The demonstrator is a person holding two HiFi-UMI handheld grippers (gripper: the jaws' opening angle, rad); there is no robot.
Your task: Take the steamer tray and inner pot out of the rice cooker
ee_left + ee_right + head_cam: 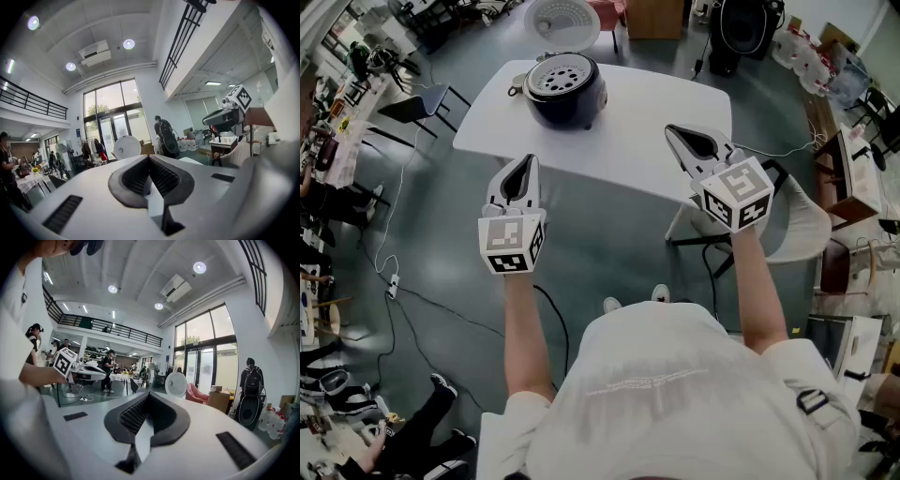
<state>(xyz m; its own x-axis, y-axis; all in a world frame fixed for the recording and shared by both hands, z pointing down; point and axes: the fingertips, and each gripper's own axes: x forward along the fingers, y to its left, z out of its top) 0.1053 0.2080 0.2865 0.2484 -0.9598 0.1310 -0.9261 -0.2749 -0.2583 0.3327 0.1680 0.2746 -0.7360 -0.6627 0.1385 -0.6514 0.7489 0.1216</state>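
A dark rice cooker stands at the far side of the white table. Its round lid is up, and the white perforated steamer tray sits in its top; the inner pot is hidden beneath. My left gripper hovers short of the table's near edge, shut and empty. My right gripper hangs over the table's near right part, also shut with nothing in it. The raised lid shows past the closed jaws in the left gripper view, and the lid again in the right gripper view.
A white chair stands right of the table and a dark chair to its left. Cables run over the grey floor. A black speaker-like unit and boxes stand behind the table. Someone's legs lie at the lower left.
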